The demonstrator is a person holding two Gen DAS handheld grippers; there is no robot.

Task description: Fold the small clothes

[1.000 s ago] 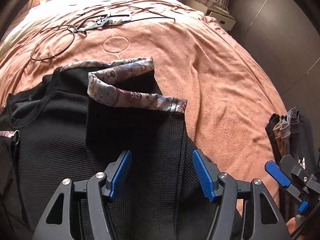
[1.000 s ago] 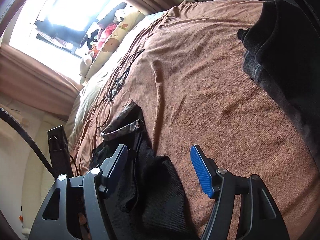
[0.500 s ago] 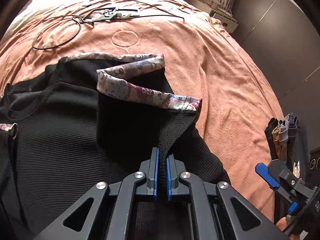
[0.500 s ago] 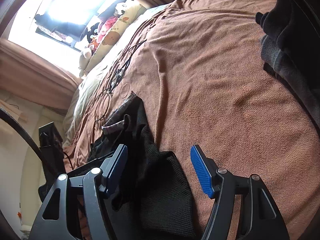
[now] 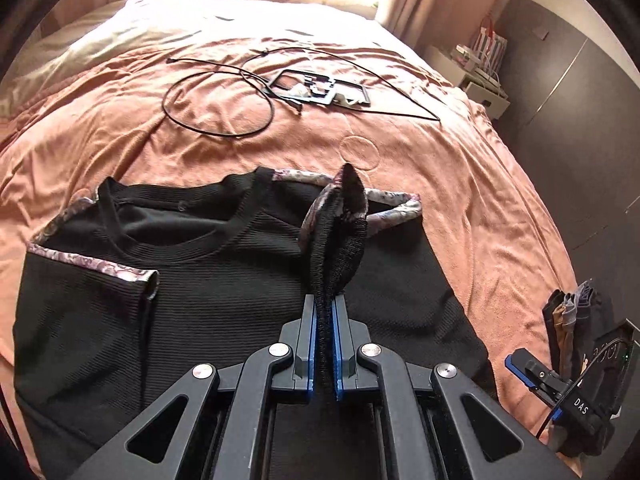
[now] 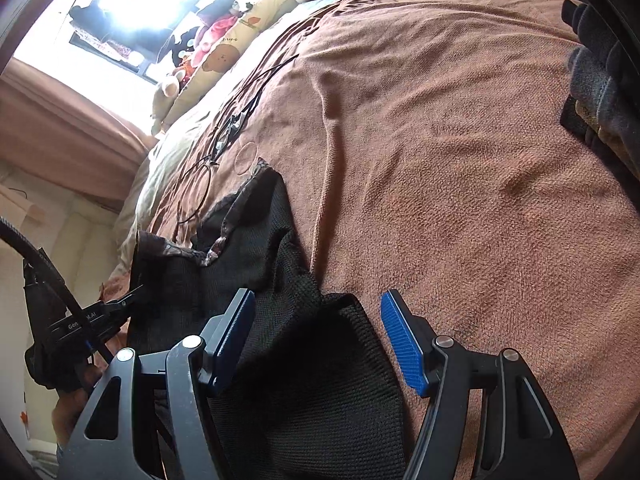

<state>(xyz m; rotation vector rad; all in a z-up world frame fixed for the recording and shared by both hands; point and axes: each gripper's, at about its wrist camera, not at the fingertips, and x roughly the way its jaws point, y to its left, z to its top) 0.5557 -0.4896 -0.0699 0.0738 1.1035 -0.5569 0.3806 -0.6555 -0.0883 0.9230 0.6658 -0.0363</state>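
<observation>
Your left tongs (image 5: 325, 344) pinch a raised fold of the black top (image 5: 192, 292) on the bed (image 5: 460, 184); your right tongs (image 6: 316, 340) hover spread over its edge.

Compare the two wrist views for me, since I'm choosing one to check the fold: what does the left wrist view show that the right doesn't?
Only the left wrist view shows the black top's neckline and the patterned-trim sleeve folded over it, plus the left gripper shut on a lifted sleeve. Only the right wrist view shows the right gripper with jaws open above the top's edge. Both share the pink blanket, the black cable and the stack of folded clothes.
</observation>
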